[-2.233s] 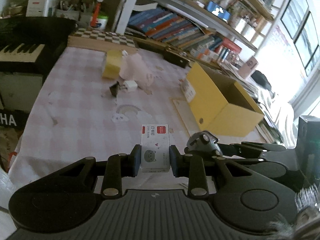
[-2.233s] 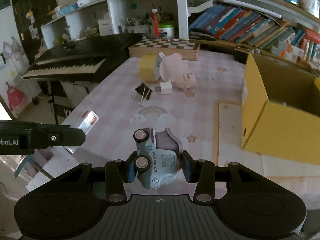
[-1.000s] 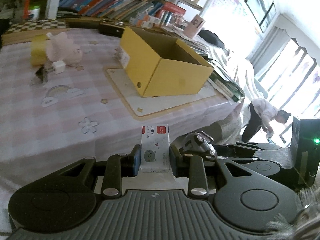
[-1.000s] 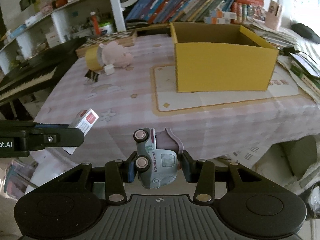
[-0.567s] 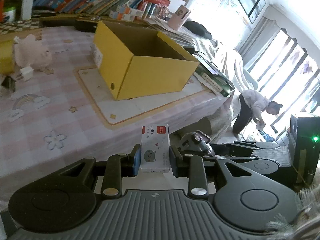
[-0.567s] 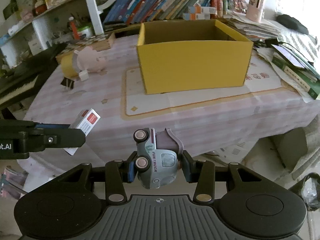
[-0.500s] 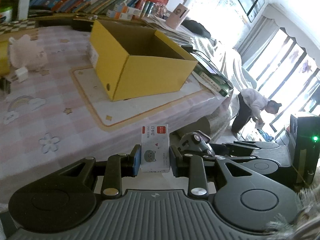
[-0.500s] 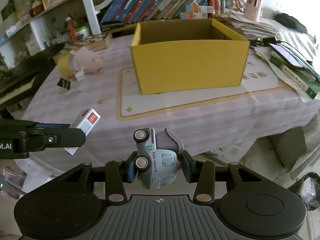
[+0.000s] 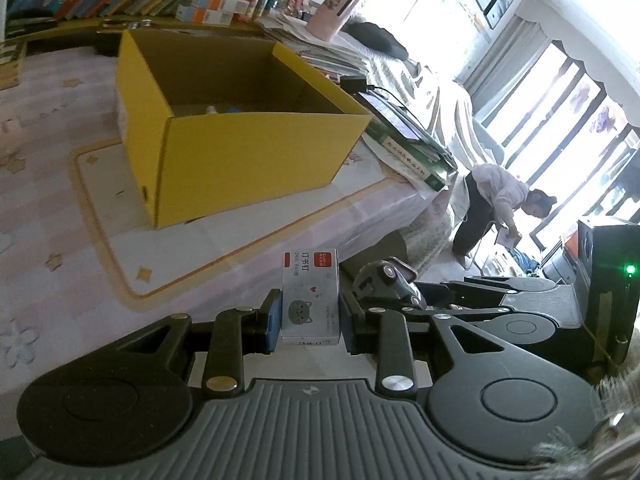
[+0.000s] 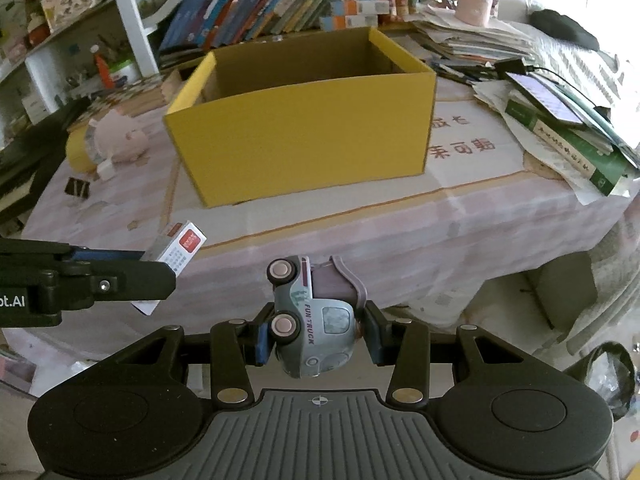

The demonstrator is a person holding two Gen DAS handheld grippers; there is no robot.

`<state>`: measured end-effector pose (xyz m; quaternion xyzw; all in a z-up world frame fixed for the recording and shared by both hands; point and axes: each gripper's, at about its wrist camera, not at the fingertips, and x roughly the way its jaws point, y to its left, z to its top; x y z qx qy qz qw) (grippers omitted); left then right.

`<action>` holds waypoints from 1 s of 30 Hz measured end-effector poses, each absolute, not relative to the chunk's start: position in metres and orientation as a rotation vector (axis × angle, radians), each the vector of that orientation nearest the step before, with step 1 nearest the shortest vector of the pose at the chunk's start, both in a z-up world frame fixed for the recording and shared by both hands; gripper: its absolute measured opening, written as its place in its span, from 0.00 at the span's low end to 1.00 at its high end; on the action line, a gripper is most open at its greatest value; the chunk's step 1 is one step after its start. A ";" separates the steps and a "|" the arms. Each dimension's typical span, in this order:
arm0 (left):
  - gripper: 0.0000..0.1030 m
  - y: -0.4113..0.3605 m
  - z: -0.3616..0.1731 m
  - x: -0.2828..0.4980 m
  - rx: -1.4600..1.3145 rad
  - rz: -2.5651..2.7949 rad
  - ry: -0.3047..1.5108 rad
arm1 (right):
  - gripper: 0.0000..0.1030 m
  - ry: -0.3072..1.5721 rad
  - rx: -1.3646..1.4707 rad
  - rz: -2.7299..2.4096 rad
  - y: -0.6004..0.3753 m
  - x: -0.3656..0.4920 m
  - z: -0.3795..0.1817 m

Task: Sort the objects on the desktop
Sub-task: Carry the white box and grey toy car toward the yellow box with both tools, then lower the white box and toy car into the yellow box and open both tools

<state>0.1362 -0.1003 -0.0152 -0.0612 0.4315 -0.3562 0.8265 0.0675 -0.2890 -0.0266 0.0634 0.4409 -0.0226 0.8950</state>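
Note:
My left gripper (image 9: 310, 322) is shut on a small white staple box (image 9: 310, 296) with a red label and a grey cat face; the same staple box (image 10: 176, 250) shows at the left of the right wrist view. A pale blue toy truck (image 10: 312, 316) lies on its side in my right gripper (image 10: 316, 340), which is shut on it; the toy truck (image 9: 386, 284) also shows beside the left gripper. An open yellow cardboard box (image 9: 224, 136) stands on the pink checked tablecloth (image 9: 48, 184), ahead of both grippers. The yellow box (image 10: 300, 128) holds a few small items at its bottom.
A pink pig toy (image 10: 118, 136), a yellow tape roll (image 10: 78, 156), a white plug and a black binder clip (image 10: 77, 189) lie left of the box. Books and papers (image 10: 560, 120) pile up at its right. Bookshelves (image 10: 260, 4) line the back. A person (image 9: 500, 204) bends by the window.
Both grippers have swung to the right along the table's front edge, so the yellow box now sits ahead and larger. Each still holds its object.

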 end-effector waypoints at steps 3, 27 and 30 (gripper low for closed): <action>0.27 -0.117 -0.016 0.143 -0.125 -0.761 0.919 | 0.42 0.915 0.135 -0.047 -0.306 0.074 -0.027; 0.27 -0.171 0.068 0.215 -0.042 -0.559 0.580 | 0.42 0.636 0.001 0.158 -0.383 0.188 0.041; 0.27 -0.171 0.062 0.242 -0.012 -0.496 0.602 | 0.42 0.629 -0.049 0.212 -0.376 0.214 0.041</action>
